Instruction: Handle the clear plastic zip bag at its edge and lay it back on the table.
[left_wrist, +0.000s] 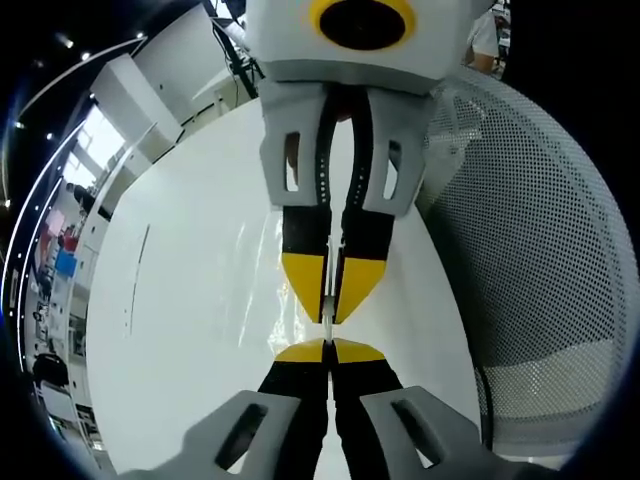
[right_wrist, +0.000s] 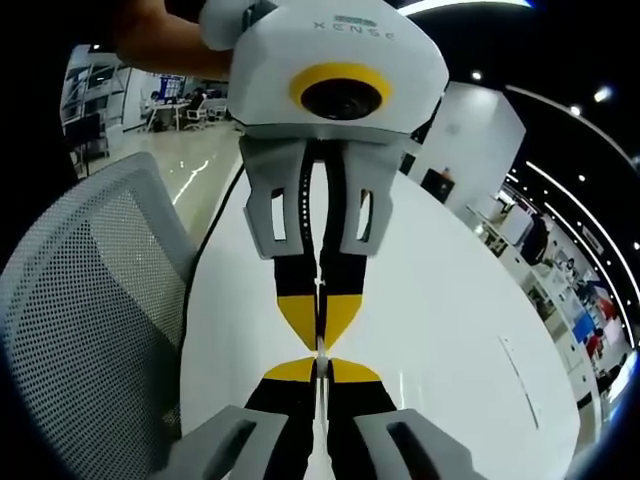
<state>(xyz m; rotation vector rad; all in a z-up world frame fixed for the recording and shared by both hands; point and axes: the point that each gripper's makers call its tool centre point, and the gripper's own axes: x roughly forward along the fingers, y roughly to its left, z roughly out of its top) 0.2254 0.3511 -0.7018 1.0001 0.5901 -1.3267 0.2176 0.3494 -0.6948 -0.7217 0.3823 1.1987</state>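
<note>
The clear plastic zip bag (left_wrist: 258, 270) shows as a faint glossy sheet over the white table (left_wrist: 190, 330). Its edge runs as a thin pale strip between two sets of yellow-tipped jaws. In the left gripper view my left gripper (left_wrist: 328, 350) rises from the bottom, shut on that edge. My right gripper (left_wrist: 330, 312) reaches down from the top, tip to tip with it, also shut on the edge. In the right gripper view the right gripper (right_wrist: 320, 370) meets the left gripper (right_wrist: 318, 335) on the same strip (right_wrist: 320, 348).
A grey mesh chair back (left_wrist: 540, 250) stands close beside the table, also seen as the chair (right_wrist: 80, 300). A hand (right_wrist: 160, 40) holds the left gripper. The white table (right_wrist: 450, 330) stretches away. Office desks and people lie far behind.
</note>
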